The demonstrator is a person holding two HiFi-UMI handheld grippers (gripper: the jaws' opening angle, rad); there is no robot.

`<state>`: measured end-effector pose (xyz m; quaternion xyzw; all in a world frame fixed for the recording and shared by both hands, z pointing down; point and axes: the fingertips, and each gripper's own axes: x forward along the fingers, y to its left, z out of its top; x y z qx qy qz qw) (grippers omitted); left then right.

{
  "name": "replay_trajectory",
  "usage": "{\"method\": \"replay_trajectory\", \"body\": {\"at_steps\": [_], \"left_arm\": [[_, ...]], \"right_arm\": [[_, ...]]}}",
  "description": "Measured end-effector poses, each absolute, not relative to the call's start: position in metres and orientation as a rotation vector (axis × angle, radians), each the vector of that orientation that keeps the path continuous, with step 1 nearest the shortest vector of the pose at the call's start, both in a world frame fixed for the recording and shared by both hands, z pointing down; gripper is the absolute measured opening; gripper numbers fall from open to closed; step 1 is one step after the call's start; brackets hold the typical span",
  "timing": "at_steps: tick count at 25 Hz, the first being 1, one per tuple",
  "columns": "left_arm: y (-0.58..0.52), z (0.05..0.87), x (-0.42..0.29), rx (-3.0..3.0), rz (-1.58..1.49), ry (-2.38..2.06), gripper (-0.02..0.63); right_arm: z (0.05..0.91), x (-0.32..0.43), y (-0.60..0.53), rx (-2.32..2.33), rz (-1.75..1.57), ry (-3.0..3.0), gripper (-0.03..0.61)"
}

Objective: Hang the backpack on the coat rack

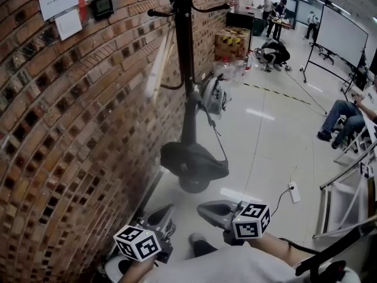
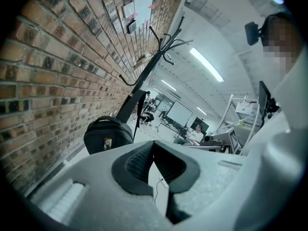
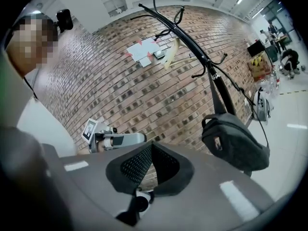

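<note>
Backpack [image 1: 194, 161], dark grey, hangs by its strap from a lower hook of the black coat rack [image 1: 184, 46]. It sits low on the pole and partly hides the round base. The rack's top is cut off by the frame edge in the head view. Brick wall [image 1: 70, 134] stands just beside the rack. Left gripper [image 2: 153, 146]: jaws together, nothing between. Right gripper [image 3: 152, 147]: jaws together, empty. Both are well apart from the bag. Round grey-white object [image 1: 212, 96] by the pole: too blurred to identify.
</note>
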<state>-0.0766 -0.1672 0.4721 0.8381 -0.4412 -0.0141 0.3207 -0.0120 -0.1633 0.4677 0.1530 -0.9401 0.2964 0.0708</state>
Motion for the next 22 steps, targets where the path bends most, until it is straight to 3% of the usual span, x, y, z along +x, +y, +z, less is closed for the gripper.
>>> {"method": "replay_trajectory", "body": {"at_steps": [11, 22], "left_arm": [[0.042, 0.464, -0.077, 2.222, -0.035, -1.113, 0.002], [0.127, 0.427, -0.062, 2.317, -0.022, -1.105, 0.002]], "right_arm": [[0.449, -0.014, 0.046, 0.535, 0.785, -2.812, 0.000], [0.418, 0.025, 0.117, 0.686, 0.819, -2.862, 0.000]]}}
